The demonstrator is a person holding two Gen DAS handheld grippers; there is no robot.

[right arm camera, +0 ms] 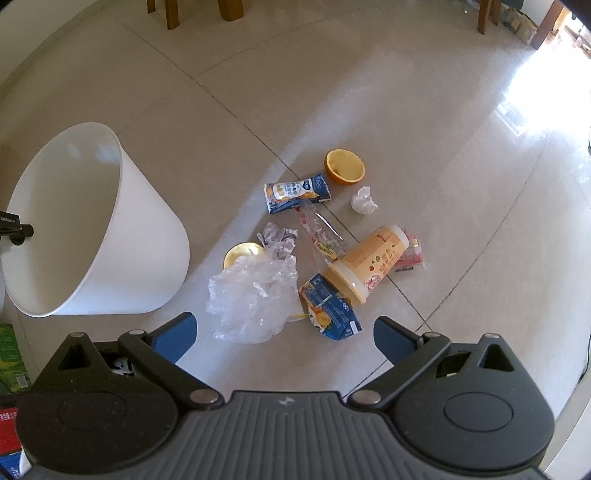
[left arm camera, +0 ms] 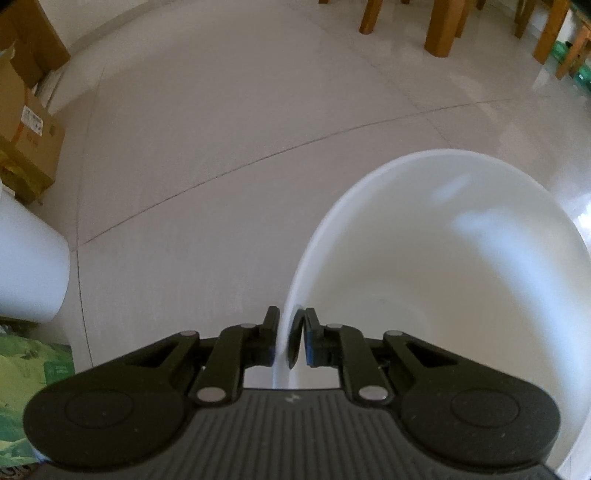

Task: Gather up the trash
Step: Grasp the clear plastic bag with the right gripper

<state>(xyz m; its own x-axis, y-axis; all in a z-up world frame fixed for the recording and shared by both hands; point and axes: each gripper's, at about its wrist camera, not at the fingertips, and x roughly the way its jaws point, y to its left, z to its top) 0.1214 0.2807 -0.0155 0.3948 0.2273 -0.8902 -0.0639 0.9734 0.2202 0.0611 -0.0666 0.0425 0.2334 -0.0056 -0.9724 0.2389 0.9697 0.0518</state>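
Observation:
A white plastic bin (right arm camera: 110,229) is tipped on the tiled floor, its mouth facing left. My left gripper (left arm camera: 290,338) is shut on the bin's rim (left arm camera: 284,325), one pad outside the wall and one inside. Over a pile of trash my right gripper (right arm camera: 284,325) hangs open, holding nothing. The pile holds a clear plastic bag (right arm camera: 255,295), two blue drink cartons (right arm camera: 330,306) (right arm camera: 297,192), a yellow cup (right arm camera: 365,266) on its side, an orange half (right arm camera: 344,170), a crumpled tissue (right arm camera: 364,201), a clear wrapper (right arm camera: 321,236) and a yellow lid (right arm camera: 242,254).
Cardboard boxes (left arm camera: 26,129) stand at the left, with a white cylinder (left arm camera: 29,266) and a green pack (left arm camera: 26,387) nearer me. Wooden furniture legs (left arm camera: 443,29) rise at the far side. Bright sunlight falls on the floor (right arm camera: 535,92) at the right.

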